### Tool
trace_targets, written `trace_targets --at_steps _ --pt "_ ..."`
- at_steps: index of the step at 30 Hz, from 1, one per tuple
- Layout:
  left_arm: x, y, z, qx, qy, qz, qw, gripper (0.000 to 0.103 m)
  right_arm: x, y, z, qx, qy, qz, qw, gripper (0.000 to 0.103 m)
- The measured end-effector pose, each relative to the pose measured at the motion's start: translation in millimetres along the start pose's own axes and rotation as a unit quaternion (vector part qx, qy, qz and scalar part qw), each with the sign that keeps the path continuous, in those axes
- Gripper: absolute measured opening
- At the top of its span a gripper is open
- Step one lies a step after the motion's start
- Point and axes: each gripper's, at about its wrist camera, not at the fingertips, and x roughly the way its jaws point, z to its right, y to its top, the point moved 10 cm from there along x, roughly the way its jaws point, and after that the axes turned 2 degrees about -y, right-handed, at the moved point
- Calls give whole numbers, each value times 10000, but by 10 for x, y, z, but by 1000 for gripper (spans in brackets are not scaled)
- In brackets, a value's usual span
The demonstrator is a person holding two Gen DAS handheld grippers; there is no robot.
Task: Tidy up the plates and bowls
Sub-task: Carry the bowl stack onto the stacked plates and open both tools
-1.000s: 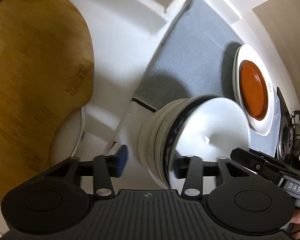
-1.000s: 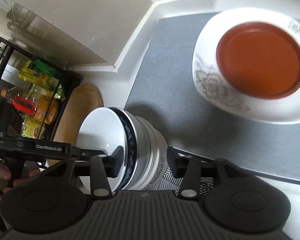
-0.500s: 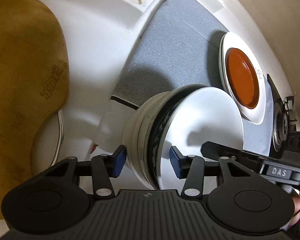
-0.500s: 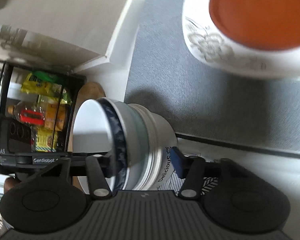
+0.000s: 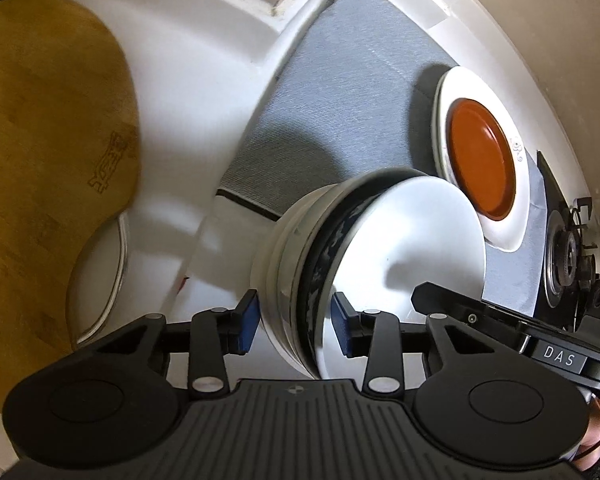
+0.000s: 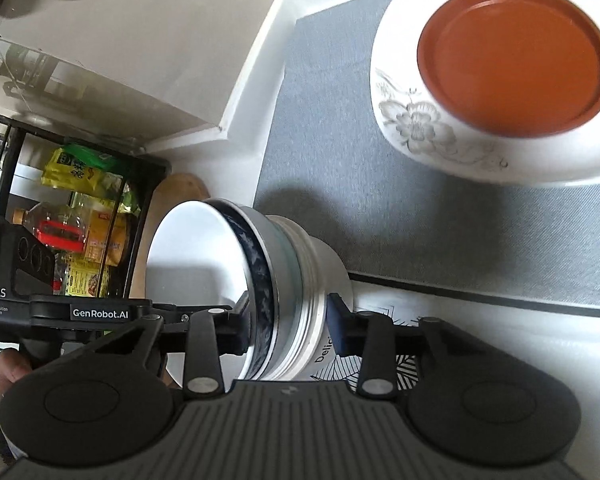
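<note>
Across the white tabletop (image 5: 204, 80) a grey woven mat (image 6: 340, 128) runs to the wall edge, its middle stretch bare. At its far end a white flowered plate (image 6: 420, 128) carries a round orange-brown dish (image 6: 516, 60). Over the mat's near edge, a nested stack of white bowls, the innermost dark-blue rimmed (image 5: 380, 248), lies tipped sideways. The left hand-held gripper (image 5: 294, 322) and right hand-held gripper (image 6: 288, 322) have just been closing and now clamp the stack's rims from opposite sides.
</note>
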Motion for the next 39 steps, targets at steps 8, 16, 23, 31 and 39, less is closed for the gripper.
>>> trace_targets --at_steps 8,16,23,31,39 --pt "-3 111 256 198 -7 -63 9998 41 -241 126 60 98 -147 212 9996 42" --pt "30 264 671 633 -35 -93 9979 42 -571 311 186 188 -380 607 9973 40" --pt "29 462 1085 915 -180 -79 9956 42 -931 571 328 234 -570 1020 9929 40" --pt "19 750 1546 1224 -326 -60 9919 43 -1296 980 446 234 -780 1495 9854 39" --pt "136 986 1875 1446 -367 -113 9887 44 -1505 1375 684 280 -951 1749 9796 39"
